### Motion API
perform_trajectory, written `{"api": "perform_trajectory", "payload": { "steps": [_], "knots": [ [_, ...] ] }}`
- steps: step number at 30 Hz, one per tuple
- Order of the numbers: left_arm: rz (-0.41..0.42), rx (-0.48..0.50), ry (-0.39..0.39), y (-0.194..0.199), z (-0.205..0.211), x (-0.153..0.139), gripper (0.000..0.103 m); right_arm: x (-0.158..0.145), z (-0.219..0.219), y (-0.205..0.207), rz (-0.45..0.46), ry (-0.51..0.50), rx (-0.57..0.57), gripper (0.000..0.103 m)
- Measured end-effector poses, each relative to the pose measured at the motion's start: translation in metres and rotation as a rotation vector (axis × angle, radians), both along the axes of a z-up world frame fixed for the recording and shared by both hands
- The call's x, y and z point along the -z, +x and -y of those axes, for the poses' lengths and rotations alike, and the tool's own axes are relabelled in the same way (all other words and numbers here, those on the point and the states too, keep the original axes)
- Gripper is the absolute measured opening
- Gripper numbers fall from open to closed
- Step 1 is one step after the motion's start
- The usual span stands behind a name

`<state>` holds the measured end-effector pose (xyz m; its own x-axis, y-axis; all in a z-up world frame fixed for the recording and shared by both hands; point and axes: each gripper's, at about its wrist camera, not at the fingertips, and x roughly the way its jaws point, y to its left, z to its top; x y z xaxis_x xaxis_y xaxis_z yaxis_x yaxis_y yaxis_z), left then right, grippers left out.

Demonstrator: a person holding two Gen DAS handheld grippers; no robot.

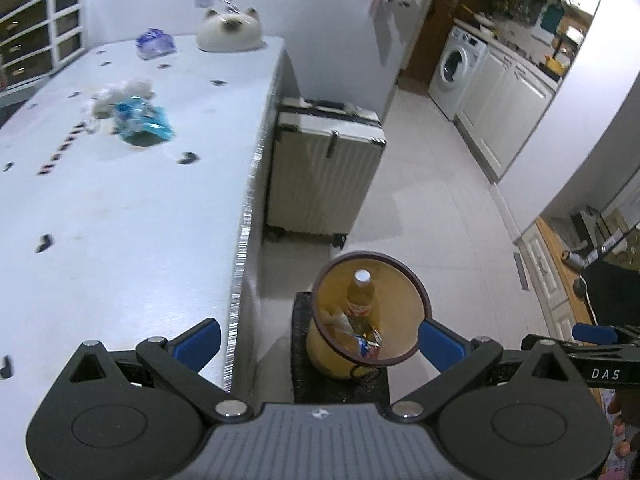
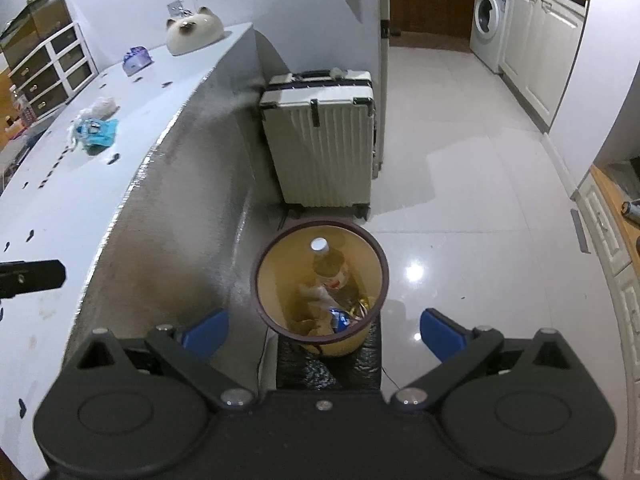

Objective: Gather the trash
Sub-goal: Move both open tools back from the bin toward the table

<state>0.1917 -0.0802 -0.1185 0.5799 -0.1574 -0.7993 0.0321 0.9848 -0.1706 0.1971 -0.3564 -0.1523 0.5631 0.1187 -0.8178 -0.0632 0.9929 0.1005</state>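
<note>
A yellow trash bin (image 1: pixel 404 292) (image 2: pixel 276 276) with a dark rim stands on a black stool beside the white table (image 1: pixel 120 208) (image 2: pixel 80 184). Inside it are a plastic bottle (image 1: pixel 360 300) (image 2: pixel 326 264), crumpled paper and wrappers. On the table lie a blue wrapper (image 1: pixel 144 122) (image 2: pixel 96 132) and a crumpled white tissue (image 1: pixel 120 94) (image 2: pixel 100 106). My left gripper (image 1: pixel 318 342) is open and empty, above the table's edge and the bin. My right gripper (image 2: pixel 324 332) is open and empty, above the bin. The right gripper also shows at the right edge of the left wrist view (image 1: pixel 592 334).
A cat-shaped white object (image 1: pixel 228 28) (image 2: pixel 194 30) and a purple packet (image 1: pixel 154 42) (image 2: pixel 136 58) sit at the table's far end. A cream suitcase (image 1: pixel 320 168) (image 2: pixel 324 140) stands on the tiled floor behind the bin. A washing machine (image 1: pixel 456 68) (image 2: pixel 488 32) and cabinets are at the far right.
</note>
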Motion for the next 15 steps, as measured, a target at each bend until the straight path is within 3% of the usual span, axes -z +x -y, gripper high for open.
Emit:
{"api": "perform_trajectory", "payload": {
  "steps": [15],
  "knots": [
    [0.065,-0.143,-0.001,-0.056,-0.107,-0.023,0.103,-0.025,-0.104,-0.018,0.082,0.007,-0.111,0.103]
  ]
}}
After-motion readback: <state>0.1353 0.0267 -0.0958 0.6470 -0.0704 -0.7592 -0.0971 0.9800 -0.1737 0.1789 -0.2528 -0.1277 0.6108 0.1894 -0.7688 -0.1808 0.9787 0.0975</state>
